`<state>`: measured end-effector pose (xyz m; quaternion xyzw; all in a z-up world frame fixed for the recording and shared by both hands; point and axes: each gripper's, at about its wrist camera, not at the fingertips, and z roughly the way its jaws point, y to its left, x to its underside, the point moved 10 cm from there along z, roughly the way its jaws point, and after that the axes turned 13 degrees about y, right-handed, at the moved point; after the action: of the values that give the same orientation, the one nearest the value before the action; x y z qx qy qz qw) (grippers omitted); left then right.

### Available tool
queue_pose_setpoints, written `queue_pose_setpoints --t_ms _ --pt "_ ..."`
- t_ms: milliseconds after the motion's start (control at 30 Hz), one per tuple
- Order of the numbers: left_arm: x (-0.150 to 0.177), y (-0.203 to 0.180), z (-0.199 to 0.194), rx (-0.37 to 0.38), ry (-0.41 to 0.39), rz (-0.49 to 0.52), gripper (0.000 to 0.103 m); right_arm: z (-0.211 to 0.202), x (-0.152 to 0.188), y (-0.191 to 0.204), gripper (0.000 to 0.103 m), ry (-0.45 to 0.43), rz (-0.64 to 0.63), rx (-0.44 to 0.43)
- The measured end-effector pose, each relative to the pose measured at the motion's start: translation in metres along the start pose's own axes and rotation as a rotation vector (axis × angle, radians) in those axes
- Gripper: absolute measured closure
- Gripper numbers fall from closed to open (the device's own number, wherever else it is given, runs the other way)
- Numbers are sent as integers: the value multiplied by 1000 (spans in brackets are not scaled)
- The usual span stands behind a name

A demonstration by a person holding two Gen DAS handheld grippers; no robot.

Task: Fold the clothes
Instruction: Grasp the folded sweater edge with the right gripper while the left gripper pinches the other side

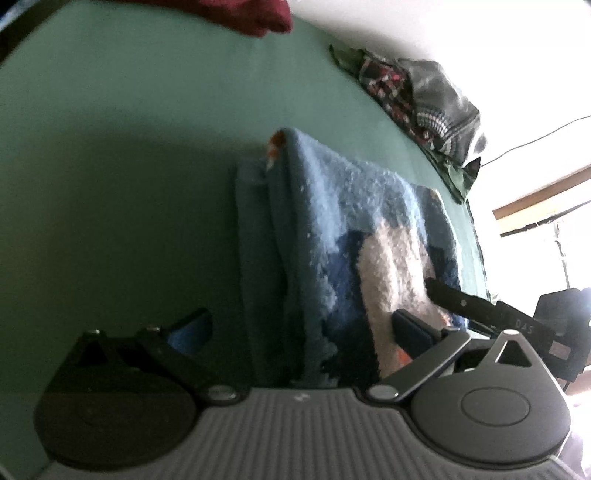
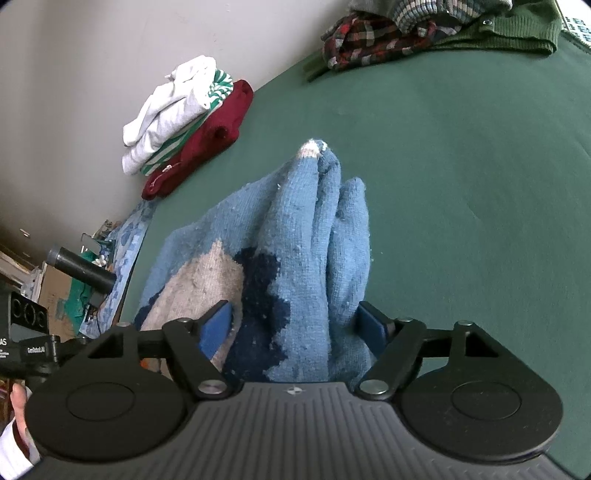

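Blue sweater [image 2: 295,258] bunched in thick folds on the green sheet [image 2: 461,184], running straight out ahead of the right gripper [image 2: 295,325] and filling the gap between its jaws. Pale patch and navy patch of the knit low down by the left pad, plain blue folds against the right pad. Right jaws spread wide with the bulk of the knit between the blue pads; pressing or merely flanking, cannot tell. Far tip of the sweater, with a white speck, well beyond the fingertips.

From the left wrist, same sweater [image 1: 351,240] seen edge-on, draped in stacked layers. Left gripper [image 1: 299,328] spread wide too: right pad lying on the pale patch, left pad out over bare sheet [image 1: 129,147], well clear of the cloth. Nothing pinched there. A black finger of the other gripper reaching in just past the right pad, touching the sweater's near edge.

Further out from the right jaws: up and to the left, a folded stack [image 2: 184,122] at the sheet's edge by the wall, white on top, green-striped under it, maroon at the bottom. Far ahead and to the right, a loose pile [image 2: 424,33] of plaid, grey knit and green knit.

No containers in sight; all clothes lying straight on the sheet.

Bottom left corner of the right view, a hand [image 2: 18,406] with a white cuff.
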<state>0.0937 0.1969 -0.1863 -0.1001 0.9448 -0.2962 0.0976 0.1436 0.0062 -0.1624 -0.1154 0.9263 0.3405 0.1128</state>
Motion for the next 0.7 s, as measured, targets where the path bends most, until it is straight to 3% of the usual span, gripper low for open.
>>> queue_pose_setpoints --t_ms 233,533,700 --pt "6 9 -6 63 -28 -40 1 0 2 0 25 -19 -14 3" --pt "4 -15 12 182 -56 -68 1 1 1 2 24 -12 -22 -3" --pt "-3 4 10 394 -71 -243 3 0 1 0 23 -16 -13 -29"
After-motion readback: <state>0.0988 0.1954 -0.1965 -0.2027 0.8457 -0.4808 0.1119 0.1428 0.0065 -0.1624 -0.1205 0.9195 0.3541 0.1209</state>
